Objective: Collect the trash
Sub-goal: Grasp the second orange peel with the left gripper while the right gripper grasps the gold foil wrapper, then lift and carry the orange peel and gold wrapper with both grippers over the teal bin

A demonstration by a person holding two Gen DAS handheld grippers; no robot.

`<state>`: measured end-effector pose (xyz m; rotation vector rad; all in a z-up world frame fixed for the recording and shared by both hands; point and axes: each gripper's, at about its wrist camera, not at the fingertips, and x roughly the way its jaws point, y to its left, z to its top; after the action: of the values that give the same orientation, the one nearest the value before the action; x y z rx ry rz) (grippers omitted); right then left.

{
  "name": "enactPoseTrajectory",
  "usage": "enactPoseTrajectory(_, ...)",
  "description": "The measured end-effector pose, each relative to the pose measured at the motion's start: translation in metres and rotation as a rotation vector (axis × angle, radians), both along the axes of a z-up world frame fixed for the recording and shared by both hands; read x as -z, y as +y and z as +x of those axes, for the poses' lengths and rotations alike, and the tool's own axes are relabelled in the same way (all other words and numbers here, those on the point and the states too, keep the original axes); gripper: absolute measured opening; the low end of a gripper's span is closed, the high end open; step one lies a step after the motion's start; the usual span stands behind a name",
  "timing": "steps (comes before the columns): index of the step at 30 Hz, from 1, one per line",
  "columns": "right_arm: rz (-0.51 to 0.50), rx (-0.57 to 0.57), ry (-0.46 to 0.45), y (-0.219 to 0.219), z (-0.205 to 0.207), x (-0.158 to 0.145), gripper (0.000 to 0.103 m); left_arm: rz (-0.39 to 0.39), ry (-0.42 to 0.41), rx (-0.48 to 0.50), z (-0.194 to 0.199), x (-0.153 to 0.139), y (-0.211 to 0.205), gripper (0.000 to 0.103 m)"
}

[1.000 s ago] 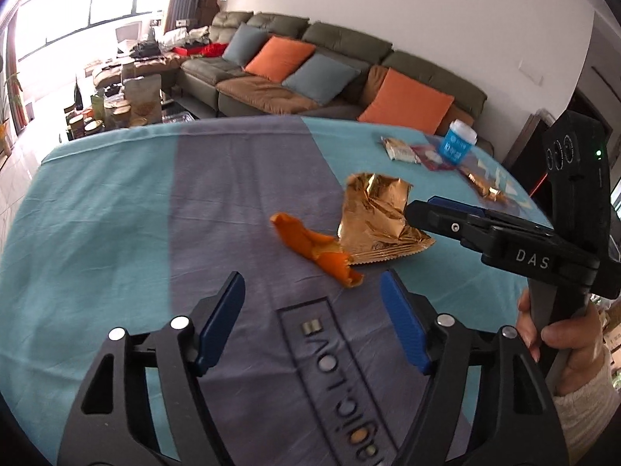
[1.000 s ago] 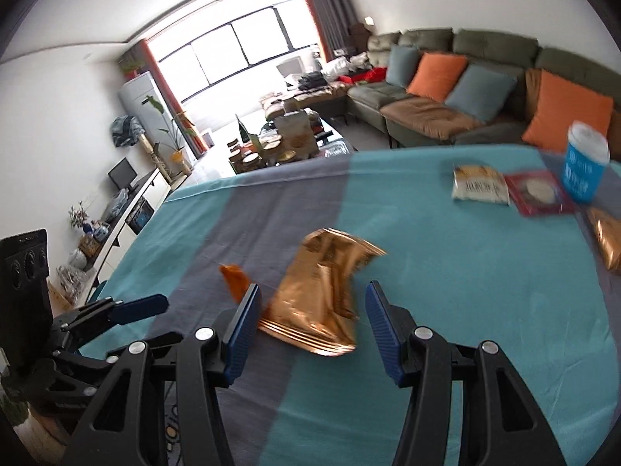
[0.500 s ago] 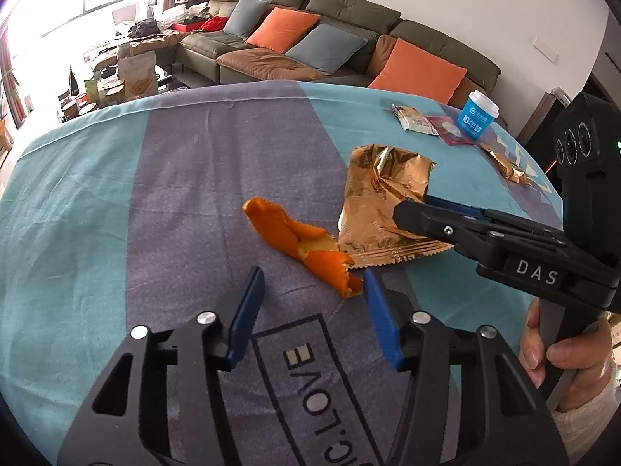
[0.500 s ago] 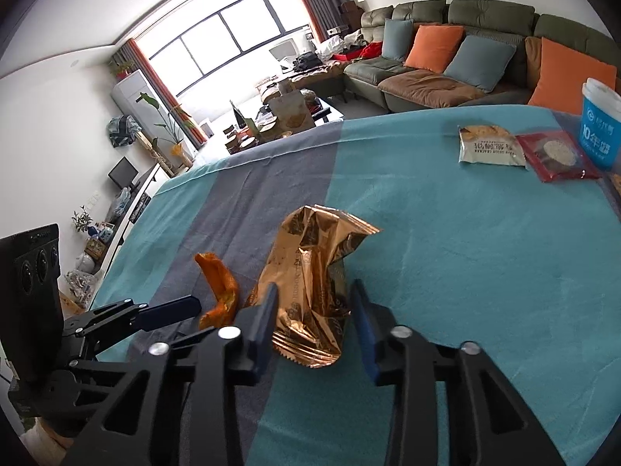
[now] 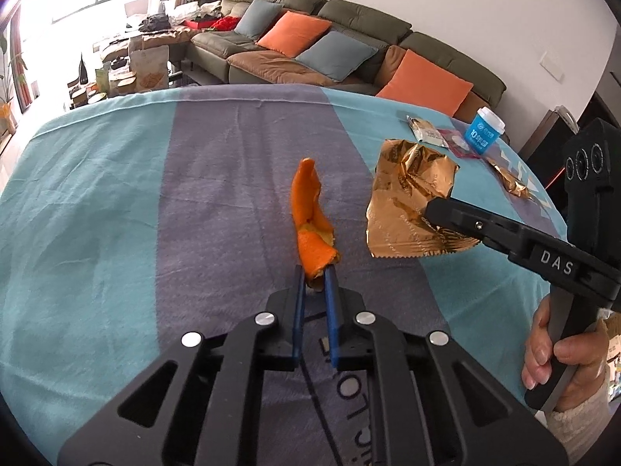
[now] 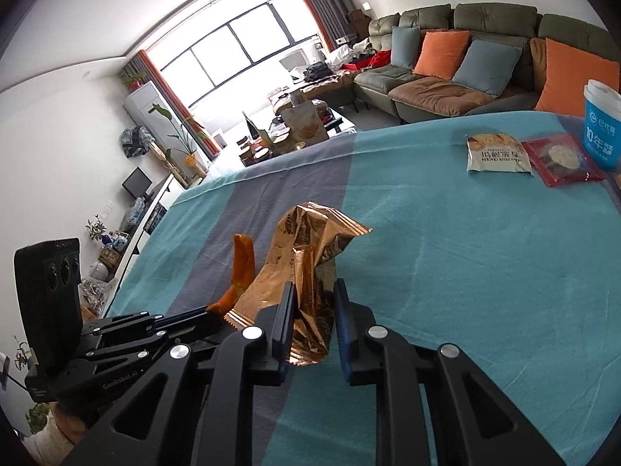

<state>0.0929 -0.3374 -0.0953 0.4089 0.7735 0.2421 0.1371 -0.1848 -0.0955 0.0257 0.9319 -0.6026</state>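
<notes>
An orange peel (image 5: 312,217) stands up from the blue-and-grey tablecloth (image 5: 116,213), its near end pinched between the blue pads of my left gripper (image 5: 314,275), whose jaws are closing on it. To its right a crumpled gold foil wrapper (image 5: 411,202) is clamped by my right gripper (image 5: 436,209). In the right wrist view the gold wrapper (image 6: 310,272) rises between the pads of my right gripper (image 6: 313,295), its jaws still closing on it. The peel (image 6: 242,268) and the left gripper (image 6: 205,316) show at the left there.
At the far right of the table lie a white snack packet (image 6: 496,153), a red packet (image 6: 561,159), a blue paper cup (image 6: 601,124) and another gold wrapper (image 5: 510,178). A sofa with orange and blue cushions (image 5: 330,50) stands behind. A hand (image 5: 559,353) holds the right gripper.
Both grippers went from wide open to closed: the left took hold of the orange peel and tipped it upright, the right took hold of the gold wrapper and crumpled it between its pads.
</notes>
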Motion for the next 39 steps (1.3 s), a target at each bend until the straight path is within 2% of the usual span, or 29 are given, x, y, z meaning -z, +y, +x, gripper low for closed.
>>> enactPoseTrajectory(8, 0.018, -0.039, -0.037, 0.008, -0.006, -0.009, 0.018, 0.004, -0.072, -0.011, -0.024, -0.016, 0.034, 0.009)
enactPoseTrajectory(14, 0.027, -0.091, -0.051, 0.024, -0.006, -0.017, 0.018, 0.002, -0.074, 0.0, -0.048, -0.016, 0.073, 0.01)
enactPoseTrajectory(15, 0.027, -0.103, -0.049, 0.028, -0.006, -0.016, 0.018, 0.015, -0.079, 0.004, -0.053, -0.014, 0.078, 0.012)
enactPoseTrajectory(17, 0.028, -0.112, -0.044, 0.033, -0.005, -0.014, 0.018, 0.033, -0.084, -0.004, -0.056, -0.011, 0.084, 0.03)
enactPoseTrajectory(23, 0.04, -0.121, -0.031, 0.041, -0.003, -0.011, 0.018, 0.052, -0.104, -0.014, -0.049, -0.009, 0.078, 0.042)
enactPoseTrajectory(25, 0.041, -0.121, -0.032, 0.043, -0.006, -0.012, 0.018, 0.046, -0.093, -0.012, -0.043, -0.007, 0.074, 0.041)
enactPoseTrajectory(27, 0.041, -0.12, -0.03, 0.043, -0.006, -0.012, 0.018, 0.04, -0.073, -0.006, -0.038, -0.005, 0.069, 0.036)
enactPoseTrajectory(28, 0.043, -0.119, -0.029, 0.043, -0.006, -0.012, 0.018, 0.039, -0.059, -0.001, -0.035, -0.004, 0.068, 0.025)
enactPoseTrajectory(29, 0.045, -0.118, -0.028, 0.043, -0.006, -0.013, 0.018, 0.032, -0.041, 0.008, -0.033, -0.002, 0.067, 0.019)
enactPoseTrajectory(39, 0.057, -0.16, -0.047, 0.057, -0.005, -0.019, 0.018, 0.024, -0.081, -0.024, -0.047, -0.011, 0.082, 0.014)
